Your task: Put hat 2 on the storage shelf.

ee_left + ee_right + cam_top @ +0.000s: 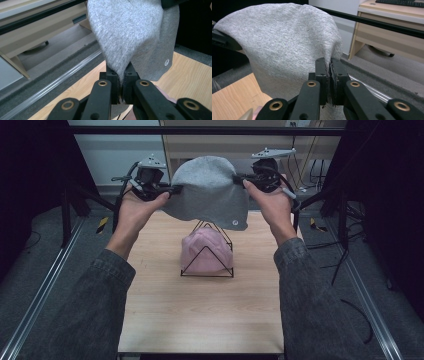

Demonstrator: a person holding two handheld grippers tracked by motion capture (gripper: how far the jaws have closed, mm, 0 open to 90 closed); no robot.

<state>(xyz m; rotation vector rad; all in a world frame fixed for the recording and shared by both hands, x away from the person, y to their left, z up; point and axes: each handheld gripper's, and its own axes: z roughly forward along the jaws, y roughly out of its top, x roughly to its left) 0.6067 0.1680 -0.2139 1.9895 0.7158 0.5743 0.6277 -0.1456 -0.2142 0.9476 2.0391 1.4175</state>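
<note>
A grey beanie (210,190) is held up in the air in the upper middle of the high view, above the wooden counter (200,310). Its left edge is pinched by the left hand-held gripper (172,190), whose jaws are pressed together on the cloth. Its right edge is pinched the same way by the right hand-held gripper (239,180). The hat is stretched between the two and hangs down with a small white mark near its lower right edge. Just below it, in the middle of the frame, a pink beanie (206,251) is seen resting on a black wire stand (207,270) on the counter. The grey hat is kept apart from the pink one.
</note>
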